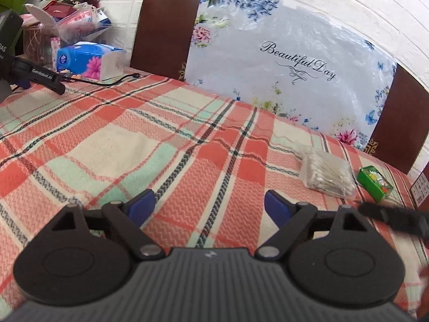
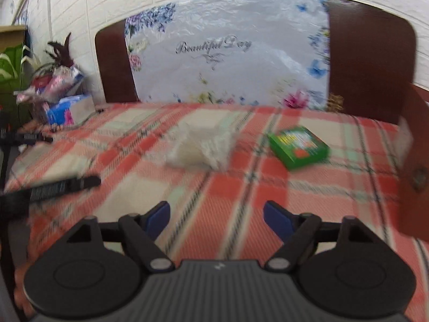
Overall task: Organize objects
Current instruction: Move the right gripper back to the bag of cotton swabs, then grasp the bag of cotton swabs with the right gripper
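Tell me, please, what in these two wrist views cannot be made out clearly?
- Green box: its label print is unreadable, motion-blurred in the right wrist view and too small in the left.
- Brown box: cut off by the right edge of the right wrist view; contents unseen.
- Bag of cotton swabs: a white smear in the right wrist view.
- Basket clutter: items overlap, individual pieces indistinct.
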Demonstrator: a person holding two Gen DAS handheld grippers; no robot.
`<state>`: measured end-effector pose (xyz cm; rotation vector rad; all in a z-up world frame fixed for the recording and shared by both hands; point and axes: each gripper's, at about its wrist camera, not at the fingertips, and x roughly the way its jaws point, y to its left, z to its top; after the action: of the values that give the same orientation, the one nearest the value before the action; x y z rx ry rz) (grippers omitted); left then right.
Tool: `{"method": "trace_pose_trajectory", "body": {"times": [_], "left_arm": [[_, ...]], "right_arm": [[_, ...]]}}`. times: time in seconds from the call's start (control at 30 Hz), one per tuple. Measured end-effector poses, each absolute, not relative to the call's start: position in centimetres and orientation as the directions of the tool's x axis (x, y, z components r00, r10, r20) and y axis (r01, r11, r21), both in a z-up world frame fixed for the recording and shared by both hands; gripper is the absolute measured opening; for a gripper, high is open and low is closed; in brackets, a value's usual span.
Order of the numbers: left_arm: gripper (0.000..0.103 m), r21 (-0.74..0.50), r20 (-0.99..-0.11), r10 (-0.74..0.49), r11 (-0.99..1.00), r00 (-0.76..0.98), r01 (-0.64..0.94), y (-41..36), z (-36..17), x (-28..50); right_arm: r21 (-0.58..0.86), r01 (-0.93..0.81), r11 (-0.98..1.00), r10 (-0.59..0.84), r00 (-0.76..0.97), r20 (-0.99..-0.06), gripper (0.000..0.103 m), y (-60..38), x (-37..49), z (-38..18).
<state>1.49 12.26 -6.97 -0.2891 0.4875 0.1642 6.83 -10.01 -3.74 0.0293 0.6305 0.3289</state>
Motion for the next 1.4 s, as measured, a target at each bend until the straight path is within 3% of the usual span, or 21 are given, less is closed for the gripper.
{"method": "trace_pose_trajectory", "body": {"times": [0.17, 0.23, 0.27, 0.33, 0.4, 0.6, 0.77, 0.9, 0.97, 1.0, 1.03, 1.2, 1.3, 1.4], "left_arm": [[0.086, -0.245, -0.458, 0.066, 0.949, 0.886, -0.197, 12.3, -7.4, 1.9], [0.086, -0.248, -0.452, 0.061, 0.950, 0.890, -0.190, 12.3, -7.4, 2.0], [0.086, -0.248, -0.453, 0.062, 0.949, 0.889, -0.192, 12.3, -7.4, 2.0], [0.086, -0.256, -0.454, 0.060, 0.947, 0.889, -0.194, 12.3, -7.4, 2.0], [0.086, -0.259, -0.455, 0.059, 0.946, 0.889, -0.195, 12.3, -7.4, 2.1], [0.086, -0.281, -0.459, 0.045, 0.940, 0.887, -0.193, 12.6, -7.5, 2.3], [0.087, -0.280, -0.467, 0.032, 0.943, 0.884, -0.182, 12.6, -7.5, 2.4], [0.087, -0.170, -0.521, 0.057, 0.971, 0.852, -0.169, 10.8, -7.1, 2.7], [0.087, -0.213, -0.554, -0.005, 0.968, 0.833, -0.135, 9.0, -6.5, 2.2], [0.087, -0.291, -0.552, -0.100, 0.953, 0.828, -0.079, 7.7, -6.1, 1.5], [0.087, -0.344, -0.544, -0.192, 0.939, 0.817, -0.009, 6.0, -5.6, 0.9], [0.087, -0.393, -0.558, -0.540, 0.841, 0.630, 0.373, -5.0, -2.8, -2.2], [0.088, -0.389, -0.591, -0.610, 0.788, 0.527, 0.476, -9.5, -2.2, -3.3], [0.088, -0.391, -0.659, -0.624, 0.761, 0.420, 0.518, -12.1, -3.3, -3.5]], "right_arm": [[0.218, -0.230, 0.949, 0.316, 0.717, -0.621, 0.091, -8.2, 14.7, -4.7], [0.236, -0.221, 0.946, 0.323, 0.696, -0.641, 0.085, -7.6, 16.5, -5.6], [0.218, -0.228, 0.949, 0.315, 0.710, -0.629, 0.078, -7.2, 16.4, -5.7], [0.224, -0.256, 0.940, 0.340, 0.700, -0.628, 0.042, -6.8, 15.8, -5.6], [0.238, -0.286, 0.928, 0.372, 0.682, -0.630, 0.027, -6.6, 14.6, -5.5], [0.273, -0.289, 0.917, 0.398, 0.662, -0.635, 0.025, -10.5, 8.0, -5.1], [0.331, -0.198, 0.922, 0.376, 0.656, -0.654, 0.025, -19.6, -0.1, -4.6], [0.284, -0.087, 0.955, 0.259, 0.711, -0.654, 0.030, -26.7, -7.1, -4.1], [0.240, -0.034, 0.970, 0.187, 0.739, -0.648, 0.047, -29.0, -10.2, -3.9], [0.232, -0.006, 0.973, 0.157, 0.752, -0.641, 0.070, -30.0, -11.4, -3.9], [0.223, 0.030, 0.974, 0.120, 0.770, -0.626, 0.082, -30.8, -12.6, -3.9], [0.159, 0.019, 0.987, 0.079, 0.808, -0.584, 0.082, -31.2, -15.7, -3.9], [0.040, -0.047, 0.998, 0.061, 0.834, -0.548, 0.090, -29.8, -16.3, -3.7], [-0.026, -0.066, 0.997, 0.041, 0.831, -0.555, 0.091, -29.0, -16.4, -4.4]]}}
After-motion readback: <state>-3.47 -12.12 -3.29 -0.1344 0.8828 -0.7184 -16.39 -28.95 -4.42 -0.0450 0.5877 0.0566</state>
